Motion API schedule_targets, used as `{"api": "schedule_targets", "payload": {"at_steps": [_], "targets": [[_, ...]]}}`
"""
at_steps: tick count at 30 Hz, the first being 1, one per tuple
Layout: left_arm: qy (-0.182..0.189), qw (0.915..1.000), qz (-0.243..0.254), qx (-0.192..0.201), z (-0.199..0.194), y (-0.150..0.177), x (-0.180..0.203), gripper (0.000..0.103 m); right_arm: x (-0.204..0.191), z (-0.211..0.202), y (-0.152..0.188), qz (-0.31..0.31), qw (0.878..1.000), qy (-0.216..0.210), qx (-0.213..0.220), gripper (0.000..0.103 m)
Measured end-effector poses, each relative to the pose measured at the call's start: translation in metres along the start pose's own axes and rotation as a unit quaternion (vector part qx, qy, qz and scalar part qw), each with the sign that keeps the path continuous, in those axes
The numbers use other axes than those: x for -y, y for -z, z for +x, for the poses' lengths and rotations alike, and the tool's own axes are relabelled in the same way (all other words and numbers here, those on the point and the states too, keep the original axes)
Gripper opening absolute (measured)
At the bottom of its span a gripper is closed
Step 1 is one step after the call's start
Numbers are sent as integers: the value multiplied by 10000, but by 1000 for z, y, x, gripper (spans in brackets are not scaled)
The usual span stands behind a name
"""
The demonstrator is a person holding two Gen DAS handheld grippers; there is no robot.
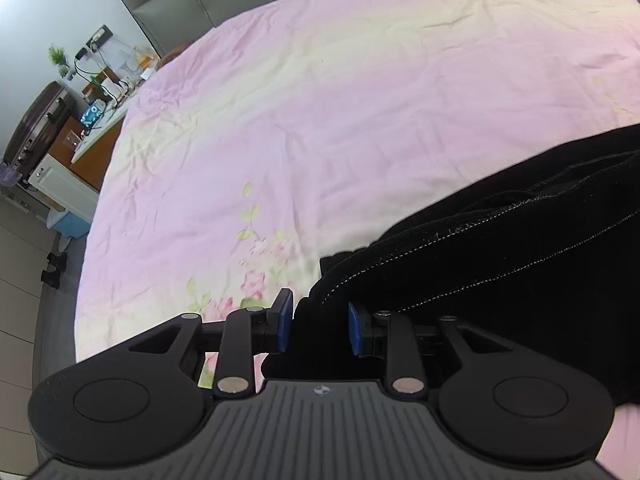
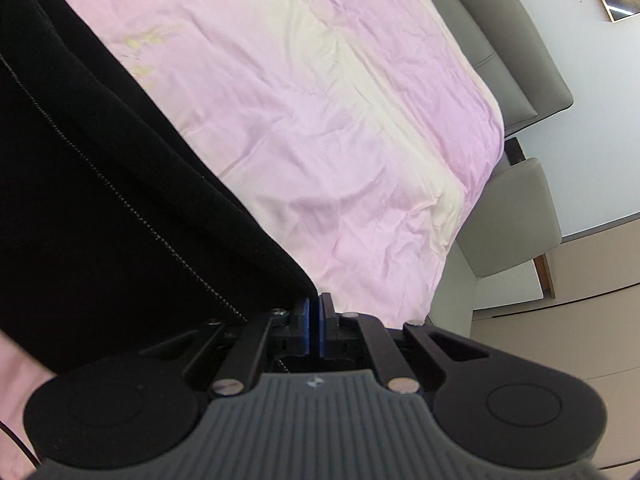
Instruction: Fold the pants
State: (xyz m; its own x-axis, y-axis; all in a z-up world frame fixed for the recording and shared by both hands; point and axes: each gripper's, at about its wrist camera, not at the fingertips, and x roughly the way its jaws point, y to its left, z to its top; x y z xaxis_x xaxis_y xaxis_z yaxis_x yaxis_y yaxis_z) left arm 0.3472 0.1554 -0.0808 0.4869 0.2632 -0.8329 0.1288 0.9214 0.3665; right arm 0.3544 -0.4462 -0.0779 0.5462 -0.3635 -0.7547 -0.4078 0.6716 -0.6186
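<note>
Black pants (image 1: 500,248) with pale stitching lie over a pink bed cover (image 1: 320,120). In the left wrist view my left gripper (image 1: 318,326) has its blue pads (image 1: 285,320) apart with a bunched edge of the pants between them. In the right wrist view my right gripper (image 2: 315,326) has its blue pads nearly together, pinching a corner of the pants (image 2: 100,200), which stretch away to the left over the bed cover (image 2: 320,120).
A grey padded headboard (image 1: 172,4) stands at the bed's far end. A cluttered desk (image 1: 92,92) and a dark suitcase (image 1: 38,120) stand left of the bed. A grey chair (image 2: 516,216) stands right of the bed.
</note>
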Motion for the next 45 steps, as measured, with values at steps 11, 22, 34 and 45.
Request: {"api": "schedule_targets", "payload": {"at_steps": [11,22,34,45], "targets": [[11,9989,-28,-466,91,-21,22,32,-30,107,-38,-93,9979,-312,-565,0],[79,9996,-198,204,40,-21,10,31,-4,98,-40,483,9974,-408,-349,0],[-396,9989,-179,163,69,-24,28,64,-13,119,-50,909,9936,-418,-531,25],[333,9964,-412,668,-30,-12,53,73,86,32,42,2715,9595,-658,-350,49]]}}
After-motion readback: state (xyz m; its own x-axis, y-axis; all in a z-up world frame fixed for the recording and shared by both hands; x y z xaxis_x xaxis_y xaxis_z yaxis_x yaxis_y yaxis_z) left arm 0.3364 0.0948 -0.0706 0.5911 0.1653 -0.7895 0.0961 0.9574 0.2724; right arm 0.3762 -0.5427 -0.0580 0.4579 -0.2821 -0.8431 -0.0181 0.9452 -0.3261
